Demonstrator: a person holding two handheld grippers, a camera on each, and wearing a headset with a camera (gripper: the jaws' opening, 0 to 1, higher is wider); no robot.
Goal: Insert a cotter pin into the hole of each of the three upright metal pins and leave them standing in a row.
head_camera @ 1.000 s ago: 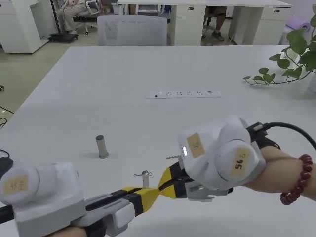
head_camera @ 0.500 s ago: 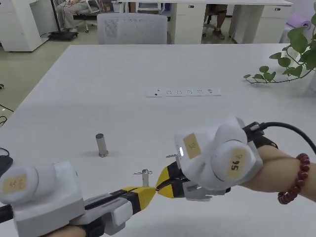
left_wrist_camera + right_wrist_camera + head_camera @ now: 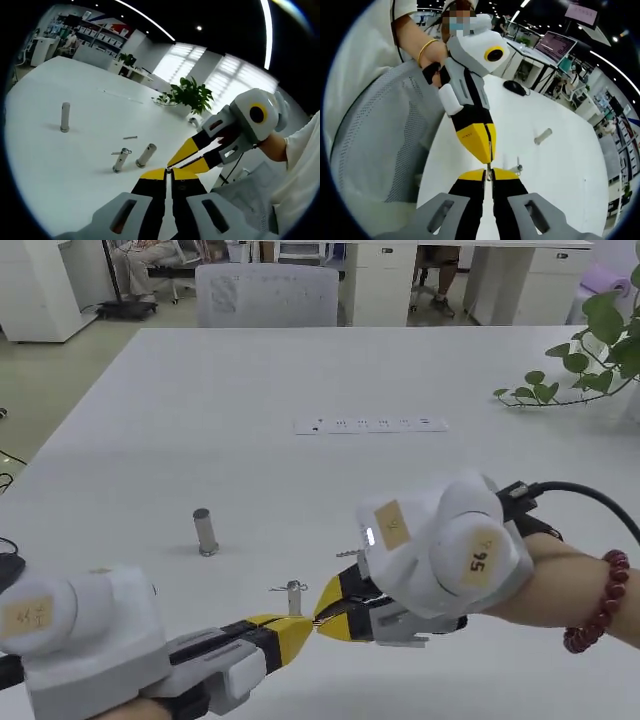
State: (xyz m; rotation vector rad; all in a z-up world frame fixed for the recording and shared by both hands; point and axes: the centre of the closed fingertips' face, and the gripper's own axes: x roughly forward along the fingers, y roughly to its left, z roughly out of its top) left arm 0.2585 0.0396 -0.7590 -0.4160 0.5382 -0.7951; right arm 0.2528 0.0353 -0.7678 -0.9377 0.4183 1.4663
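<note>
At the near left of the white desk [image 3: 300, 370], the left tongs [image 3: 303, 624] reach in from a white housing, their yellow-and-black jaws pointing right and drawn together. In the left gripper view no gap shows between the tips. Farther back on the left, a bare upright metal pin [image 3: 205, 532] stands alone, well apart from the rest. Nearer the middle, just behind the left tongs' tip, a second metal pin [image 3: 294, 599] stands with a cotter pin [image 3: 284, 590] through its head, the ends sticking out to either side. In the left gripper view a third metal pin [image 3: 145, 155] sits just beside that one, bare, and leans the same way in that tilted view. A loose cotter pin [image 3: 348, 554] lies flat on the desk a little beyond them. The right tongs [image 3: 320, 611] come in from the right with their jaws also closed, and their tip touches the left tongs' tip, point to point, just in front of the pinned one. Whether a cotter pin is pinched where the two tips meet is too small to tell. Behind them, a white power strip [image 3: 370, 425] lies across the middle of the desk. On the right, the wrist holding the right tongs wears a red bead bracelet [image 3: 600, 605], and a leafy plant [image 3: 590, 350] hangs over the far right edge.
</note>
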